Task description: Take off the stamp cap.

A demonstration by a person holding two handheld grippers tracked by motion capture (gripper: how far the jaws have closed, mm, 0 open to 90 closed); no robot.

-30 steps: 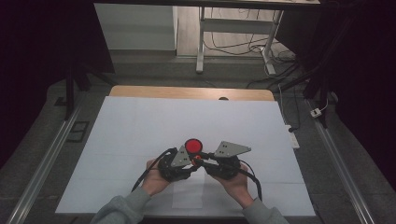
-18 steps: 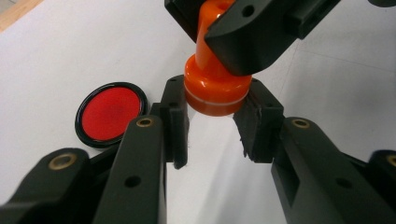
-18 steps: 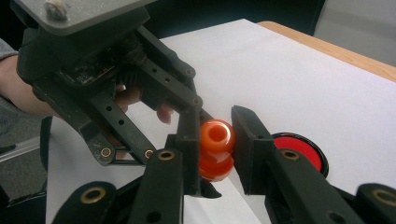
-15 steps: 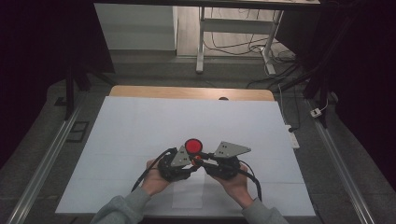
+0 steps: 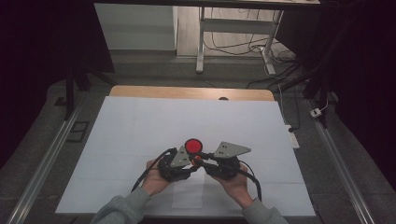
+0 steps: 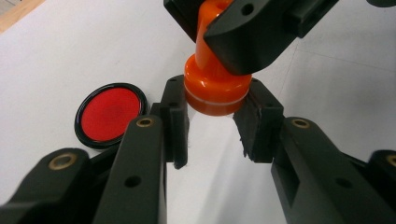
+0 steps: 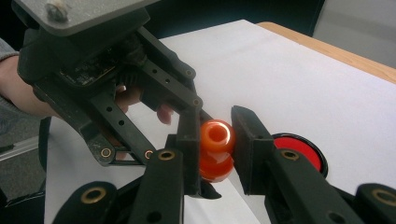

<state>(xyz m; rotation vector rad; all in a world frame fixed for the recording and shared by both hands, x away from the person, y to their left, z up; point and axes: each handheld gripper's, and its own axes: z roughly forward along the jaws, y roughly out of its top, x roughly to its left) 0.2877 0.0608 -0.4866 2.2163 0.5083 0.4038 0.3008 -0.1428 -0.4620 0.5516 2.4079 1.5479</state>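
Two hand-held grippers meet over a white table (image 5: 140, 130), both clamped on one small orange bottle (image 6: 215, 88). The left gripper (image 6: 212, 123) pinches its wide base; the right gripper (image 7: 215, 140) squeezes its narrow neck. A red lid (image 6: 110, 114) lies flat just beside them.

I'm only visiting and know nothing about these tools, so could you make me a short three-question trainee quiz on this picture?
1. True or false: both grippers grip the same orange piece.
2. What colour is the middle of the round disc on the white table?
3. Which gripper holds the piece's wide base: a) left gripper, b) right gripper?

Key:
1. True.
2. Red, with a black rim.
3. a; the right one clamps the narrower top end.
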